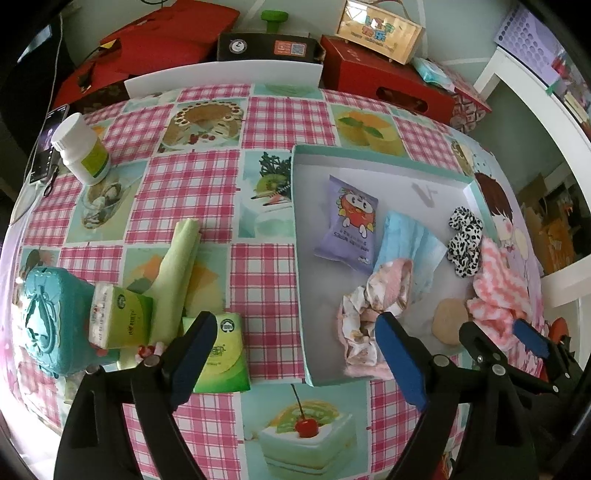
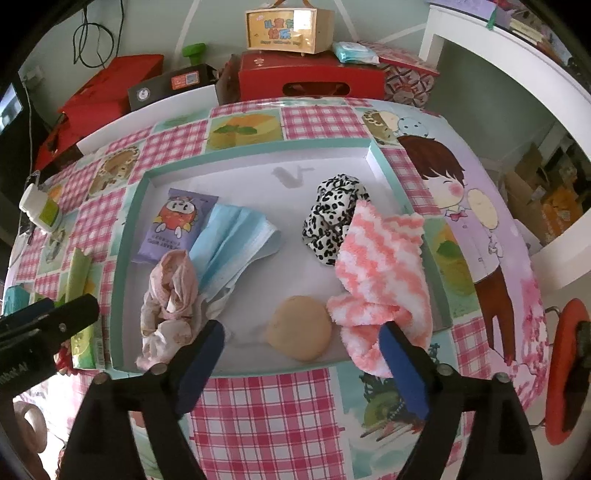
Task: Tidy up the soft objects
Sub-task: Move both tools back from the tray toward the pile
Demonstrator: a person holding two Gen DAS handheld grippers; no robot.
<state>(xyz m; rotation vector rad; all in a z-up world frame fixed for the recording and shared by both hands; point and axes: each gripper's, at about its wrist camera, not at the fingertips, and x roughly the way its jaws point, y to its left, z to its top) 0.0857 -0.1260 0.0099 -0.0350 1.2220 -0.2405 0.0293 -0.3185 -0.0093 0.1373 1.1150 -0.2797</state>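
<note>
A shallow teal-rimmed box (image 1: 295, 206) (image 2: 127, 236) holds a purple snack packet (image 1: 347, 221) (image 2: 175, 227), a blue face mask (image 1: 406, 243) (image 2: 232, 243), a floral pink scrunchie (image 1: 369, 314) (image 2: 170, 306), a leopard scrunchie (image 1: 463, 240) (image 2: 332, 221), a tan puff (image 1: 450, 319) (image 2: 301, 326) and a pink-white fuzzy cloth (image 1: 498, 291) (image 2: 380, 273) draped over the right wall. My left gripper (image 1: 295, 354) is open at the box's near left corner. Green tissue packs (image 1: 225, 354) and a green cloth (image 1: 177, 273) lie left of it. My right gripper (image 2: 303, 358) is open and empty, near the puff and cloth.
A white pill bottle (image 1: 83, 149) and a phone (image 1: 48, 144) sit at the far left. A teal case (image 1: 48, 321) is near left. Red boxes (image 1: 384, 81) and a wooden box (image 2: 290, 29) line the table's back edge. An orange object (image 2: 565, 369) lies at right.
</note>
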